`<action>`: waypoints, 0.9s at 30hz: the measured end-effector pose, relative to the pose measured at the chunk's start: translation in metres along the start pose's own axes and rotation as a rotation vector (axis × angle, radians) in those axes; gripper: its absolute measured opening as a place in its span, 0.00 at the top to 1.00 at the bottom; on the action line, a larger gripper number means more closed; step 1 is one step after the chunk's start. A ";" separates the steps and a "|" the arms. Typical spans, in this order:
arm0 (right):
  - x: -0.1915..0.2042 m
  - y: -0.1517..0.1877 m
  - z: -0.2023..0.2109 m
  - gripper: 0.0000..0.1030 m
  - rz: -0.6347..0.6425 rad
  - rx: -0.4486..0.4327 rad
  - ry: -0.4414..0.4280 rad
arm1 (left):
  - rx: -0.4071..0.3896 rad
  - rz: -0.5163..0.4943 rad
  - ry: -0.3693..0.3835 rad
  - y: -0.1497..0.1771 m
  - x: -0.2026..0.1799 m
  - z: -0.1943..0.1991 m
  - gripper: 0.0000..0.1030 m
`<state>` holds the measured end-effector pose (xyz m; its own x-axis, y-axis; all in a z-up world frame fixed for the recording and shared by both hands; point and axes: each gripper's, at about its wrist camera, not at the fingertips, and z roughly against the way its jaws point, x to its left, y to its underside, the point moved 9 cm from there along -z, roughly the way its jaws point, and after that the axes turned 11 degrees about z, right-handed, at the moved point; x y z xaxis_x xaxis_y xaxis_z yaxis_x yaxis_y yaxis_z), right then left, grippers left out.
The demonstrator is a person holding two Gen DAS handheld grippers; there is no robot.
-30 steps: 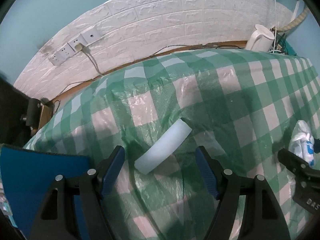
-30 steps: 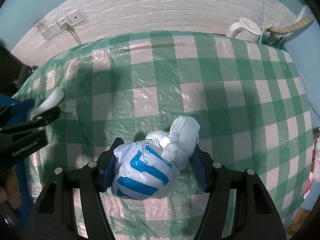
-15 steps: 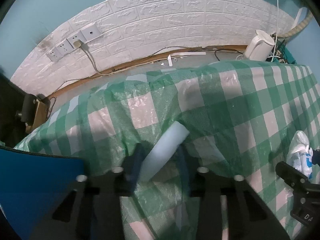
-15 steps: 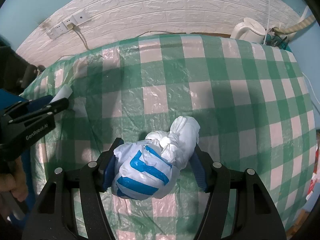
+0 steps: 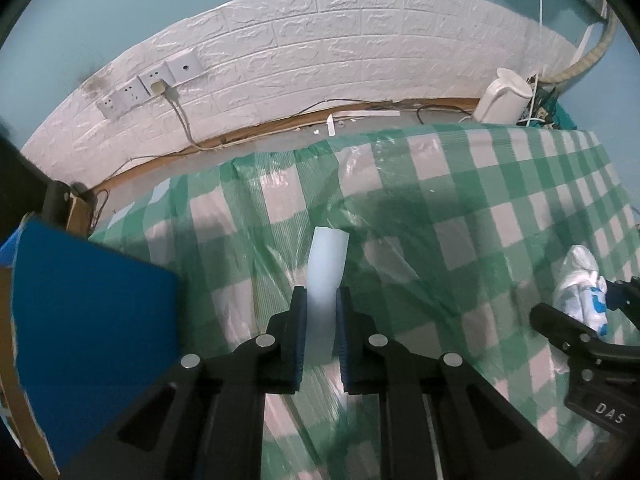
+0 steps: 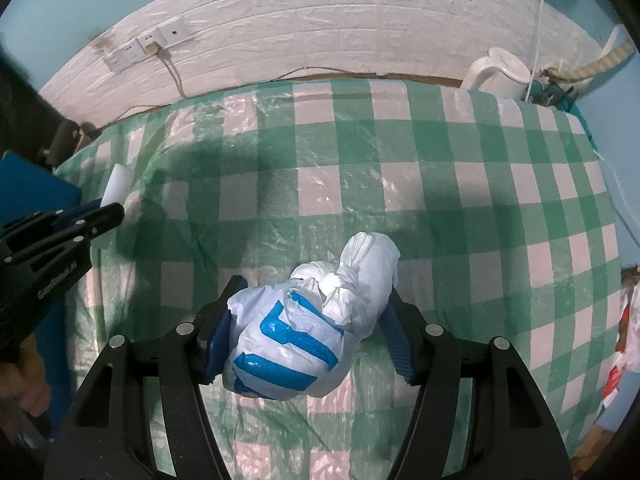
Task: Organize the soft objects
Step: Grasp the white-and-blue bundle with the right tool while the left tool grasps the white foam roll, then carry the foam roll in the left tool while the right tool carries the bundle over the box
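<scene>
In the left wrist view a white foam strip stands squeezed between the blue pads of my left gripper, which is shut on it and holds it a little above the green checked tablecloth. The right wrist view shows the same foam strip at the far left with the left gripper on it. My right gripper is shut on a knotted white plastic bag with blue print. That bag also shows at the right edge of the left wrist view.
A blue box stands at the table's left edge. A white kettle sits at the back right by tangled cables. Wall sockets with a plugged cord are on the white brick wall. A hand holds the left gripper.
My left gripper has shut on the foam strip, which lay slanted on the cloth, and lifted it a little; the strip now points straight ahead. The right gripper has kept its hold on the bag.
</scene>
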<state>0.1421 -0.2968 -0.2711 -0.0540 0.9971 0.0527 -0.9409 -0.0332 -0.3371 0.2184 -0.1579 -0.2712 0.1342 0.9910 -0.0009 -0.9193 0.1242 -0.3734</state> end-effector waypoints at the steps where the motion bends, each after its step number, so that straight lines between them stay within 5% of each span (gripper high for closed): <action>1: 0.002 0.001 0.003 0.37 0.005 -0.002 0.000 | -0.002 0.002 0.004 0.002 0.000 0.003 0.87; 27: 0.032 0.037 0.085 0.37 0.115 -0.068 0.012 | -0.059 -0.030 -0.002 0.074 -0.002 0.082 0.87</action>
<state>0.0772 -0.2715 -0.2019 -0.1553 0.9879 -0.0014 -0.9039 -0.1427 -0.4033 0.1200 -0.1466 -0.2221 0.1610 0.9869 0.0131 -0.8913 0.1511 -0.4275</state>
